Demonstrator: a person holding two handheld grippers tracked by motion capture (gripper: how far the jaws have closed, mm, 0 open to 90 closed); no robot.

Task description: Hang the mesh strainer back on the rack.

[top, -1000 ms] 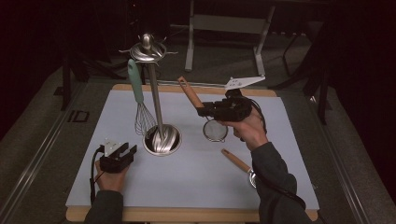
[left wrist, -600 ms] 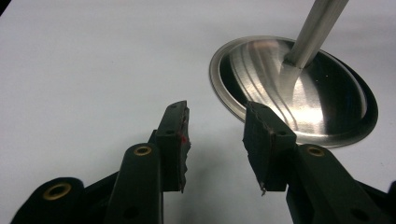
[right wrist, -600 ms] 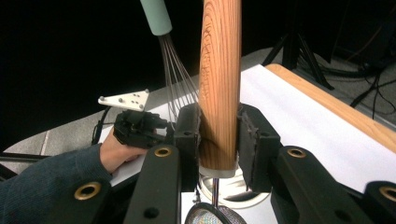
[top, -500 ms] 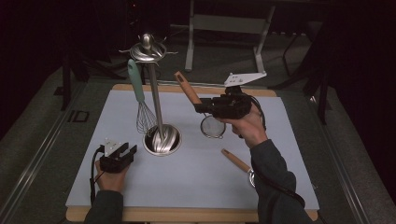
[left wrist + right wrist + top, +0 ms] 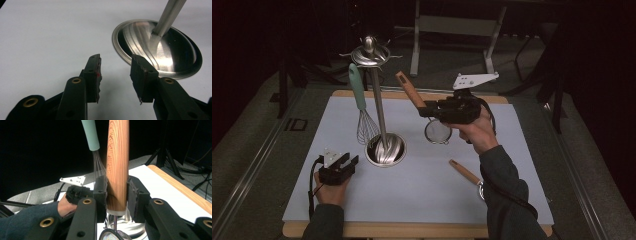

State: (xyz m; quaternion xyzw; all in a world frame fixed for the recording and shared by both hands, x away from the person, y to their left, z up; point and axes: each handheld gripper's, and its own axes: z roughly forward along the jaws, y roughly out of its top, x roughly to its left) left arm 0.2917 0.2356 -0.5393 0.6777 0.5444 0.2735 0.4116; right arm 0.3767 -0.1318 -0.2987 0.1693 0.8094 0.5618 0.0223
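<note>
Two grippers are seen over a pale grey mat [image 5: 412, 200] laid on a wooden-edged table [image 5: 412, 229]. A small strainer [image 5: 438, 132] is held up above the mat by the right gripper [image 5: 426, 110]: its wooden handle [image 5: 409, 90] is clamped between the two black jaws, the pads pressing on both sides of the wood, as is shown plainly in the right gripper view, where the handle [image 5: 117, 165] rises straight up between them. The handle is of light brown wood with a dark grain and ends in a pale metal collar, below which a thin wire stem leads to the round mesh bowl [image 5: 111, 235]. Nothing is seen in the mesh bowl. In the high view the handle slants up and toward the far left, while the mesh bowl hangs beneath the gripper, above the mat and to the right of the stand.

A steel utensil stand [image 5: 382, 100] is set on a round, dished base [image 5: 385, 150], which lies bare and shiny. A whisk [image 5: 362, 110] with a mint-green handle is hung from the stand's top. A second wooden-handled utensil [image 5: 464, 172] lies on the mat near the person's right sleeve.

The left gripper [image 5: 341, 166] is rested low on the mat, just beside the stand's base [image 5: 160, 50]; its jaws are parted with nothing between them. No writing can be read.
</note>
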